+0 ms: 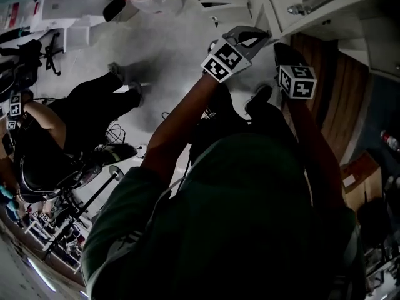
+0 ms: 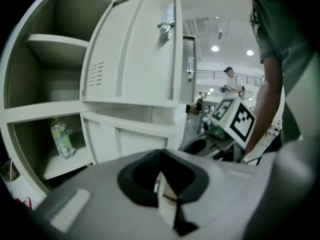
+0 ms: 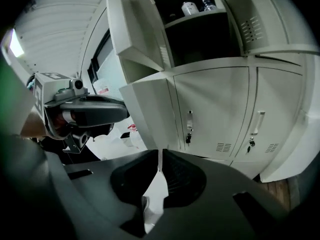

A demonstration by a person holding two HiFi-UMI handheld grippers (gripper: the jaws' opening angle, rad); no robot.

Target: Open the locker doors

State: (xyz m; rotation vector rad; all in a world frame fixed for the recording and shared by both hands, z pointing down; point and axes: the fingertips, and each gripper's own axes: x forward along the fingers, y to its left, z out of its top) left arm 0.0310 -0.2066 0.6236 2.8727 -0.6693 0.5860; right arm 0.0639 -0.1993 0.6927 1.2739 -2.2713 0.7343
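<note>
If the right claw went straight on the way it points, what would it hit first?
The open locker door: its edge runs down into the right claw, apparently already pinched; closed doors lie behind.

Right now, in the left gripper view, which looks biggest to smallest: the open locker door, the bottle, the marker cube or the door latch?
1. open locker door
2. marker cube, though it sits nearer the camera
3. bottle
4. door latch

Arms outstretched; left gripper (image 2: pixel 160 160) and right gripper (image 3: pixel 160 159) jaws closed.
</note>
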